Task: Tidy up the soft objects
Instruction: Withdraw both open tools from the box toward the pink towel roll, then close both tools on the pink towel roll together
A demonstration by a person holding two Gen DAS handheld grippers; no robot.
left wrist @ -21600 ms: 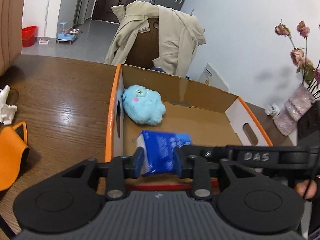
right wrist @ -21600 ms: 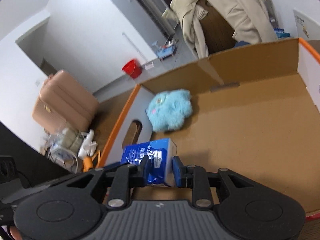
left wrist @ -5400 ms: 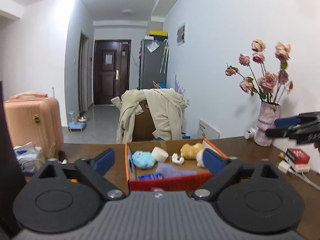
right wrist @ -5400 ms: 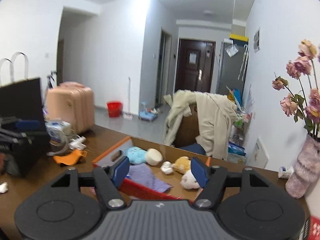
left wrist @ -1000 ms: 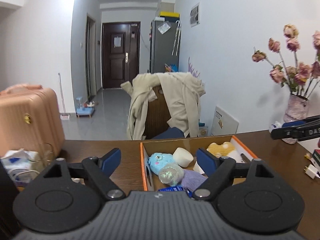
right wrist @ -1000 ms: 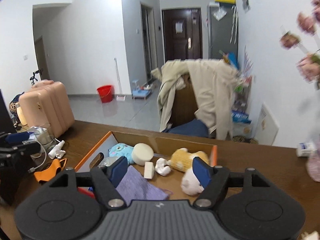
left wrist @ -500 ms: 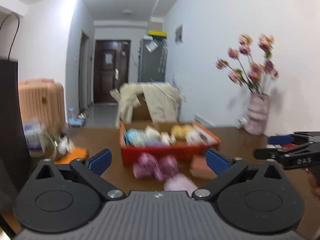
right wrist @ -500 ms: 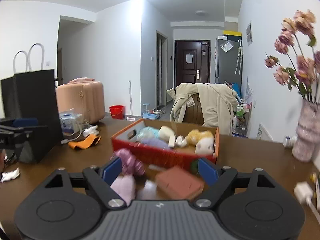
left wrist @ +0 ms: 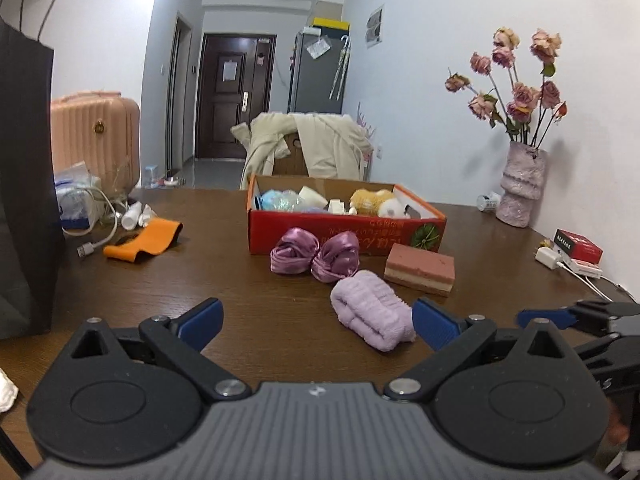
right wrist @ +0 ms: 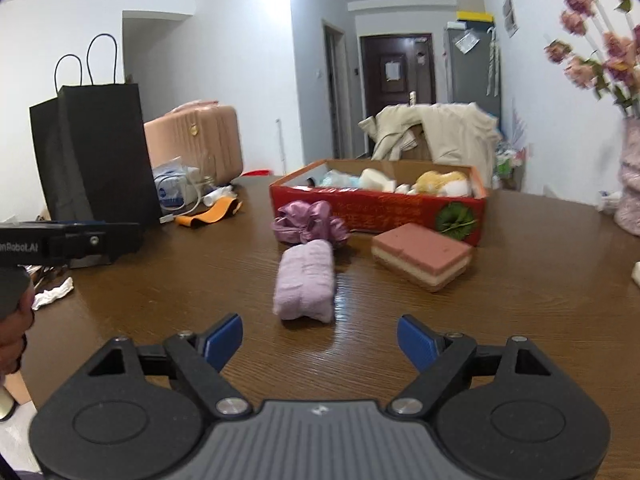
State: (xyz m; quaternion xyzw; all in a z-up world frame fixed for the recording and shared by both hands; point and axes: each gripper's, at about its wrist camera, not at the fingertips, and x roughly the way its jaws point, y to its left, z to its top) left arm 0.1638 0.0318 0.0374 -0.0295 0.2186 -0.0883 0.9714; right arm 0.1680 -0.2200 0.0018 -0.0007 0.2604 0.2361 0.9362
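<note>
Brown wood table (left wrist: 208,280) carries everything here. Both grippers hang above its near edge, empty, with their blue-tipped fingers spread wide: the left gripper (left wrist: 318,322) and the right gripper (right wrist: 320,338) each face the far side of the room.

Just beyond the fingers lies a rolled lilac towel (left wrist: 372,320), flat on the wood; in the right view the towel (right wrist: 305,280) sits between the two finger pads, a little farther out. Behind it, touching or nearly so, is a shiny purple ribbon bundle (left wrist: 316,254). To the right of the towel rests a pink layered sponge (left wrist: 420,268), near the box front.

The red box (left wrist: 344,232) stands farther back, mid-table, and holds a blue plush (left wrist: 272,200), a yellow plush (left wrist: 368,200), and a white foam piece (left wrist: 314,197), among other small items too crowded to make out.

At far left stand a black paper bag (right wrist: 94,152), an orange strap (left wrist: 142,240) and a tangle of white cable. At far right a vase (left wrist: 520,186) of dried roses stands against the wall.
</note>
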